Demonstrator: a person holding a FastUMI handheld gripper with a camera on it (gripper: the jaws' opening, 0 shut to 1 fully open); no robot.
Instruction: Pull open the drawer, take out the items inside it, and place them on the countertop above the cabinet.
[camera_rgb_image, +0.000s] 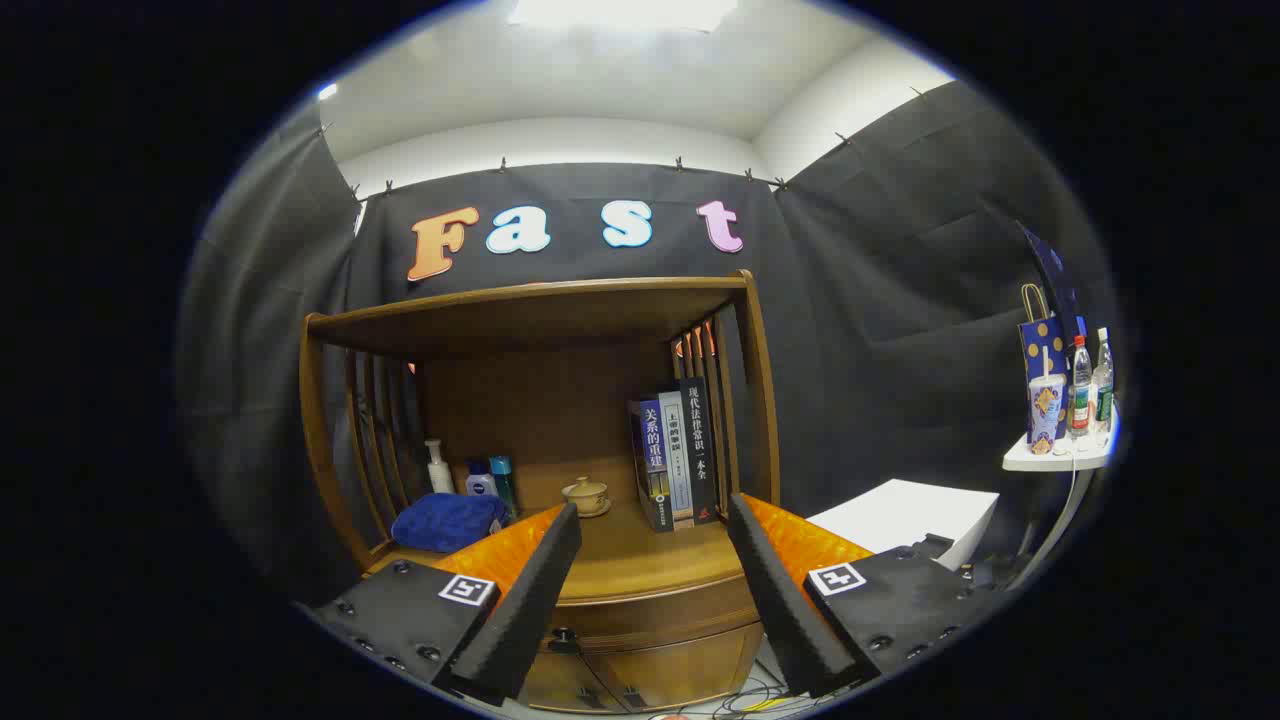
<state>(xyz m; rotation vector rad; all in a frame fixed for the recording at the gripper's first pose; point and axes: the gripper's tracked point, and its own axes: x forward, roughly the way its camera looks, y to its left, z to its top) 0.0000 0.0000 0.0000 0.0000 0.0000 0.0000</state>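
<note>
A wooden cabinet (640, 620) stands ahead of me, and its curved drawer front (655, 606) looks closed, with a small dark knob (563, 636) low between my fingers. The countertop (640, 555) above it lies under a wooden shelf roof. My gripper (655, 520) is open, its fingers spread wide with nothing between them, hovering in front of the countertop's edge and above the drawer. What the drawer holds is hidden.
On the countertop sit a folded blue towel (448, 520), a white pump bottle (436, 468), two small bottles (490, 478), a lidded tea bowl (586, 495) and upright books (675, 460). A white box (905, 515) stands to the right, beyond it a small shelf (1060, 455) with bottles and a cup.
</note>
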